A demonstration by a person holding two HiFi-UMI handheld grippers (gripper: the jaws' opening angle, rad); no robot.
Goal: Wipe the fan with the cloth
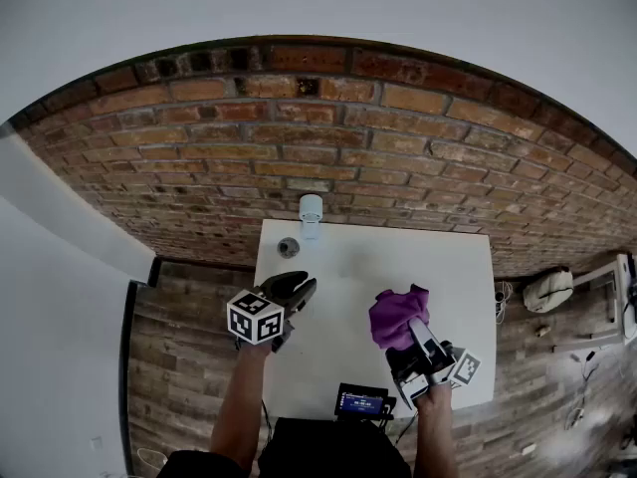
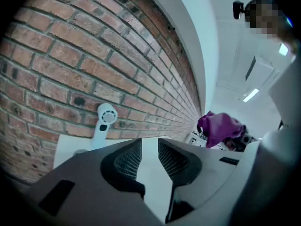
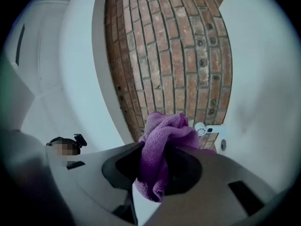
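The left gripper (image 1: 299, 289) is held over the left part of the white table (image 1: 458, 267), close to its left edge, with the marker cube turned upward. Its jaws are parted by a narrow gap, and only bare tabletop is seen between them.

Beyond it, at the middle of the table's far edge, the white fan (image 1: 311, 214) is stood upright in front of the brick wall (image 1: 418, 157). Whether the wall is touched cannot be told. A small round grey object (image 1: 289, 248) is laid just beside the fan, to its left and slightly nearer.

At the table's near edge, between the two forearms, a small dark device with a lit screen (image 1: 361, 401) is placed.

Further right, the purple cloth (image 1: 398, 314) is pinched between the jaws of the right gripper (image 1: 418, 339), which is held over the right half of the table toward the near edge. The cloth is bunched beyond the jaw tips, and a fold is left hanging below them. It is kept well apart from the fan.

On the wooden floor (image 1: 189, 327) right of the table, a pale rounded object (image 1: 547, 289) is seen, too small to be identified.
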